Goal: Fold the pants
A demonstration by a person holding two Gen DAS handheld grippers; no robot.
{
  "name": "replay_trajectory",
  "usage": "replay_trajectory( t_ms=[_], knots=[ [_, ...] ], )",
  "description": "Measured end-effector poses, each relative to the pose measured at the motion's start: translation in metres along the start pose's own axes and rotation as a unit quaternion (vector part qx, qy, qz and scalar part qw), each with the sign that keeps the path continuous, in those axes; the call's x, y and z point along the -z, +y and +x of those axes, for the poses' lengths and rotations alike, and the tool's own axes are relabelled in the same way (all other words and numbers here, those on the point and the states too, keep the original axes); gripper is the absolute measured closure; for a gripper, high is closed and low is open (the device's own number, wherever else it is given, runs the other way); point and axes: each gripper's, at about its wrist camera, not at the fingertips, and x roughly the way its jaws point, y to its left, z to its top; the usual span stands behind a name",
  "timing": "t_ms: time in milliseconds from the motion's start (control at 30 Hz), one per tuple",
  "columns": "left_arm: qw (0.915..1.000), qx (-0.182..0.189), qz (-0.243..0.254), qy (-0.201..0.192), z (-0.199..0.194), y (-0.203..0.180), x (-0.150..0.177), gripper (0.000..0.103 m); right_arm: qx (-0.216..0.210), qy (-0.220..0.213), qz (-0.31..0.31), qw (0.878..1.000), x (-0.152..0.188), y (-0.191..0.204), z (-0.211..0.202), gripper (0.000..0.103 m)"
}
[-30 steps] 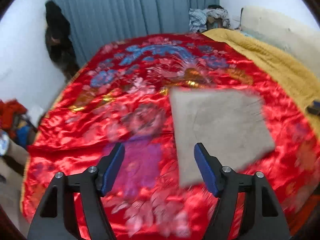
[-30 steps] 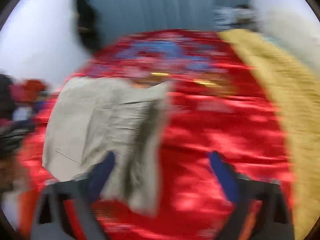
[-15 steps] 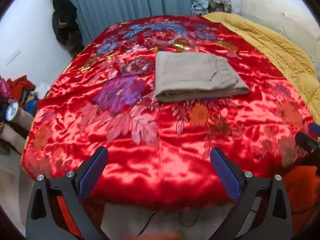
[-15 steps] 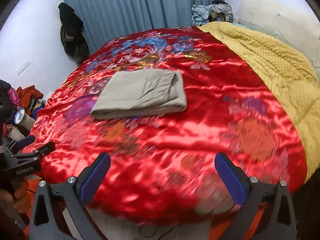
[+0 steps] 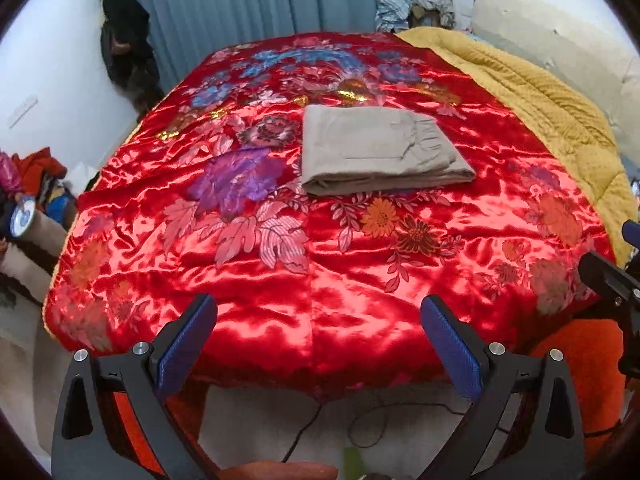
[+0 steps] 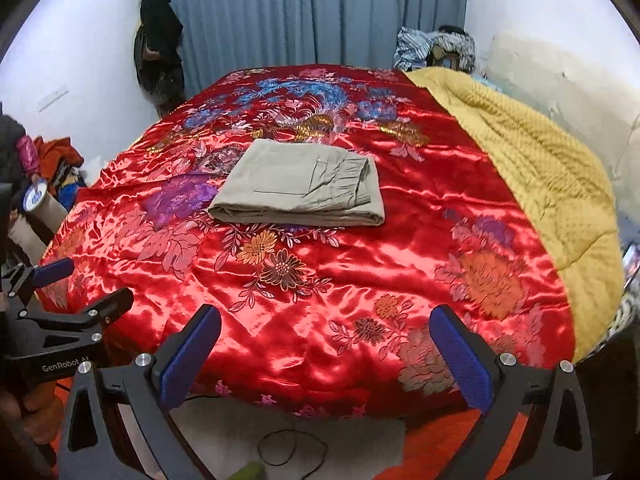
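The beige pants (image 5: 376,152) (image 6: 304,188) lie folded into a flat rectangle in the middle of the red floral bedspread (image 5: 320,264) (image 6: 360,280). My left gripper (image 5: 320,340) hangs open over the bed's near edge, well short of the pants, with nothing between its blue pads. My right gripper (image 6: 326,346) is open too, empty, over the same near edge. In the right wrist view the left gripper (image 6: 76,286) shows at the left border. Part of the right gripper (image 5: 612,276) shows at the right border of the left wrist view.
A yellow quilt (image 5: 540,92) (image 6: 540,168) covers the bed's right side, with a cream headboard (image 5: 560,40) behind it. Blue curtains (image 6: 312,16) hang at the back. Clothes are piled at the far corner (image 6: 436,48) and on the floor at left (image 5: 36,184). A cable (image 5: 360,428) lies on the floor.
Both grippers have pulled back from the pants to the bed's near edge. The left gripper's jaws have widened. The pants, seen loose and blurred a second ago, now lie flat and folded.
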Motion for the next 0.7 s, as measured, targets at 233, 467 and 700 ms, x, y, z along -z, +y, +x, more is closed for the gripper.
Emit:
replay_trajectory(
  t_ms=[233, 467, 700],
  knots=[
    [1.0, 0.001, 0.001, -0.001, -0.005, -0.003, 0.0, 0.001, 0.005, 0.006, -0.001, 1.0, 0.003, 0.002, -0.005, 0.0],
    [1.0, 0.007, 0.003, 0.004, -0.014, -0.005, 0.0, 0.001, -0.015, 0.017, 0.0, 1.0, 0.005, 0.005, -0.009, 0.0],
    [0.9998, -0.005, 0.016, 0.012, -0.023, -0.005, 0.0, 0.0, -0.023, 0.024, 0.003, 0.999, 0.005, 0.009, -0.012, 0.0]
  ],
)
